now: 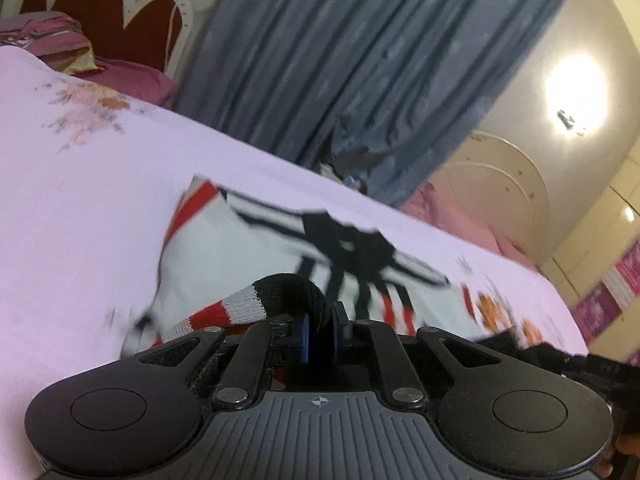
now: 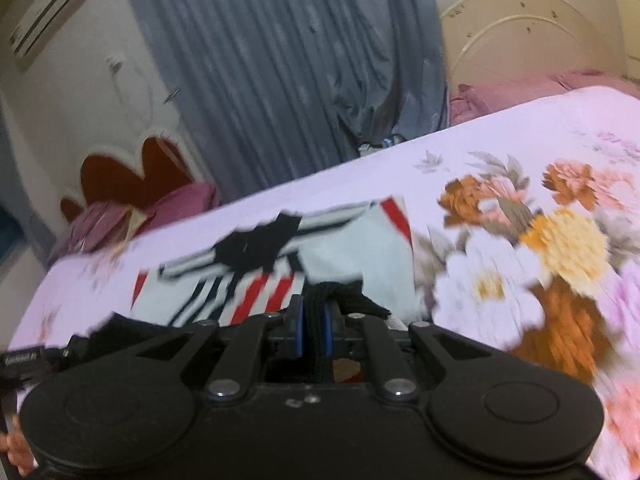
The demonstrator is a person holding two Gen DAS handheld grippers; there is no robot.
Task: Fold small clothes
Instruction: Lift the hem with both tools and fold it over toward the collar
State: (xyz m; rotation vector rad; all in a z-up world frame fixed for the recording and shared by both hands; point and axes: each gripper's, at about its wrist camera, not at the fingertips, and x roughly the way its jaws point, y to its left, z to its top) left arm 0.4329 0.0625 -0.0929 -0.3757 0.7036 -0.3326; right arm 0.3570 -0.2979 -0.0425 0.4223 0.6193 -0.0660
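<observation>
A small white garment (image 1: 224,256) with red stripes and a black print lies spread on the bed; the picture is blurred. My left gripper (image 1: 320,326) is shut on its black ribbed edge (image 1: 288,292), which has red and white bands beside it and is lifted off the sheet. In the right wrist view the same garment (image 2: 352,256) lies ahead, and my right gripper (image 2: 314,328) is shut on another part of the black ribbed edge (image 2: 344,296), pinched between the blue pads (image 2: 298,330).
The garment rests on a pale lilac bedsheet (image 1: 80,208) with large flower prints (image 2: 520,248). Pink pillows (image 1: 120,76) and a red and white headboard (image 1: 104,4) stand at one end. Grey curtains (image 1: 360,64) hang behind the bed. A person's fingers (image 2: 16,452) show at the frame's edge.
</observation>
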